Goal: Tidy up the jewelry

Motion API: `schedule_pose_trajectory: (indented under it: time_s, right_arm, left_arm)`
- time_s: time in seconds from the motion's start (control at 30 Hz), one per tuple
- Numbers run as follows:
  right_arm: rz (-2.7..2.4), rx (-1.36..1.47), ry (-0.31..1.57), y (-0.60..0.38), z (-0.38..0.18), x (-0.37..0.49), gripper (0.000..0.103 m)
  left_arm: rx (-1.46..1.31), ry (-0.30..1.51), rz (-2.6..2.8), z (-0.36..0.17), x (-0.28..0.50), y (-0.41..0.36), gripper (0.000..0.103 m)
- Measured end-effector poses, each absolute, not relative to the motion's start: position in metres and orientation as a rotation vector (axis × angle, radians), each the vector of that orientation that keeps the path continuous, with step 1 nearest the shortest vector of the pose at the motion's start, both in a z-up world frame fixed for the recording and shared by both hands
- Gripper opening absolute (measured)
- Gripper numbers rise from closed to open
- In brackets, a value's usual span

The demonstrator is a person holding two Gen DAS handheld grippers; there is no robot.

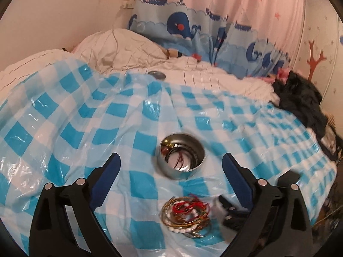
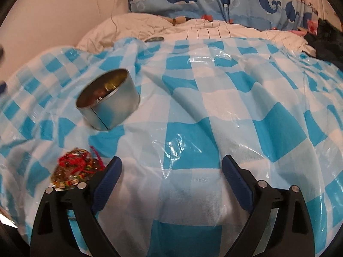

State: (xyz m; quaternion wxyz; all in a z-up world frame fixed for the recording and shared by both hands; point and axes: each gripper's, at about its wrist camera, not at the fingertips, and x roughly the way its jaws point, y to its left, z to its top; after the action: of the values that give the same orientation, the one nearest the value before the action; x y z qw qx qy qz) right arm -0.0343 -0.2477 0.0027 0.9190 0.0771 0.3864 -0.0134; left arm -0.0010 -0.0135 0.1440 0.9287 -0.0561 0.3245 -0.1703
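Left gripper (image 1: 171, 160) spread wide, empty, above a round metal tin (image 1: 181, 157) with bangles inside. Right gripper (image 2: 172, 165) likewise spread, empty — bracelet pile (image 1: 185, 216) on checked plastic sheet (image 1: 85, 128), near the tin.

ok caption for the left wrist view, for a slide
Open left claw over a bracelet pile and metal tin on checked sheet.

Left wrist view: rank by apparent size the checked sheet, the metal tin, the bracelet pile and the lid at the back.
1. checked sheet, by far the largest.
2. metal tin and bracelet pile: look alike; the pile is nearer the camera, so unranked.
3. lid, smallest, but farthest away.
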Motion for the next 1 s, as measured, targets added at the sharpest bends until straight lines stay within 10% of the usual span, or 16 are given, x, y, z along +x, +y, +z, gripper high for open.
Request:
schedule_pose_trajectory:
  time_s: [1.0]
  right_arm:
    - [-0.017,0.218,0.760,-0.258,0.004,-0.039,0.095]
  left_arm:
    - [-0.033,0.736,-0.315,0.121,0.011,-0.024,0.095]
